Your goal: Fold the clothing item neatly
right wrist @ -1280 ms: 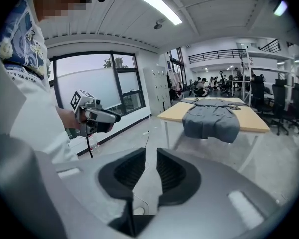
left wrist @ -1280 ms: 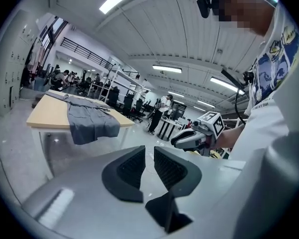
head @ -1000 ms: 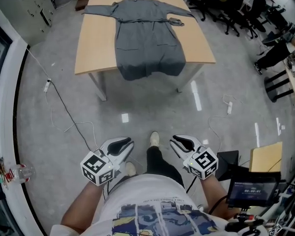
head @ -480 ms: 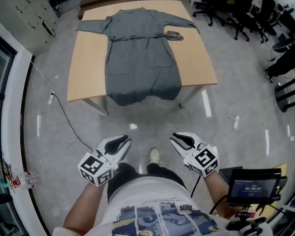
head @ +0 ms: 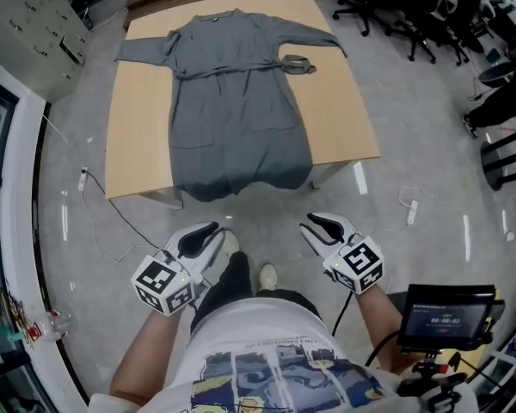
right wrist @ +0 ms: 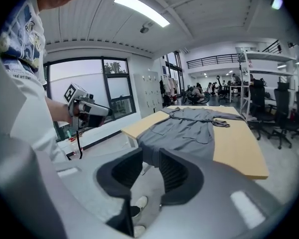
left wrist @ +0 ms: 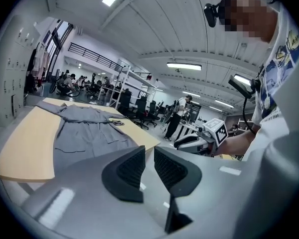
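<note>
The person has walked closer since a second ago: the wooden table (head: 138, 136) now sits lower and larger in the head view, with its near edge just ahead of both grippers, where a wide strip of floor lay between them before. The left gripper (head: 208, 231) is held out level over the floor, its jaws a narrow slit apart with nothing in the gap. The right gripper (head: 314, 224) has just been opening its jaws; they stand a little wider than the left's and are also empty. The grey robe (head: 236, 119) lies flat and face up along the table, collar at the far edge, both sleeves stretched out sideways, and its hem hanging over the near edge. Its belt (head: 297, 63) crosses the waist and ends in a loose coil on the wood to the right. A small screen (head: 445, 319) at the lower right shows figures too small to read, and the shirt's print is unreadable too.
</note>
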`<state>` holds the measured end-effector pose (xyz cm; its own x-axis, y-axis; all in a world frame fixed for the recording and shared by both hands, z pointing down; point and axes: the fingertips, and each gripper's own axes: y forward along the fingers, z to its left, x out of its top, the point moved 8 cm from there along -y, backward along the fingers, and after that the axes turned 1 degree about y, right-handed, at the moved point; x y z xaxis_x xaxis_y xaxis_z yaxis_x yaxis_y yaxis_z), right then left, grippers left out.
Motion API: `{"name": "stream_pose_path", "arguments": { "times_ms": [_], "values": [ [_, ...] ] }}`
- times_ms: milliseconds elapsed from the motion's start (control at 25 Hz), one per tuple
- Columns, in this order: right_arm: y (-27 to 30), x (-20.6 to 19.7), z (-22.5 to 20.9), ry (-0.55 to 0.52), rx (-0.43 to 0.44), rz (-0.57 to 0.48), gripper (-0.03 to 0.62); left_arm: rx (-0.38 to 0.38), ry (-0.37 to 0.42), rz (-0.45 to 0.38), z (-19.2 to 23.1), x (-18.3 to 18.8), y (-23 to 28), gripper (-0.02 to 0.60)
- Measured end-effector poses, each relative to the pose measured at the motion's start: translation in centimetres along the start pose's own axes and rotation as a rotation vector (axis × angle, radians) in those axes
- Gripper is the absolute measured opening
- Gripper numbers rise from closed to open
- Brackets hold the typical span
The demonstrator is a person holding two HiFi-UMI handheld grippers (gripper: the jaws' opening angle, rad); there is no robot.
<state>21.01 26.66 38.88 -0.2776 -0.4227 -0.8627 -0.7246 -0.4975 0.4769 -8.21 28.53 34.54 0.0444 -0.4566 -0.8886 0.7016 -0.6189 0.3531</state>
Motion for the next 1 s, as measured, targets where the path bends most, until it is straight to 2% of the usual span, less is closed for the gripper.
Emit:
{"name": "stream_pose_path", "arguments": {
  "times_ms": [280, 520, 720, 1000],
  "values": [
    [3.6, 3.6, -4.8, 0.052, -0.1, 0.009, 0.095, -0.059, 0.015, 0.002, 5.9, 3.0, 2.8, 0.06],
    [6.6, 6.2, -9.8, 0.113, -0.26, -0.025, 0.103, -0.133, 0.035, 0.012, 10.9, 4.5, 4.1, 0.06],
    [8.9, 7.4, -15.5, 0.213, -0.342, -0.04, 0.104, -0.123, 0.016, 0.014, 14.3, 5.7, 5.7, 0.064],
    [13.4, 10.0, -26.4, 0.228, -0.387, -0.008, 0.124, -0.09, -0.014, 0.022, 17.6, 7.9, 9.6, 0.069]
  ]
}}
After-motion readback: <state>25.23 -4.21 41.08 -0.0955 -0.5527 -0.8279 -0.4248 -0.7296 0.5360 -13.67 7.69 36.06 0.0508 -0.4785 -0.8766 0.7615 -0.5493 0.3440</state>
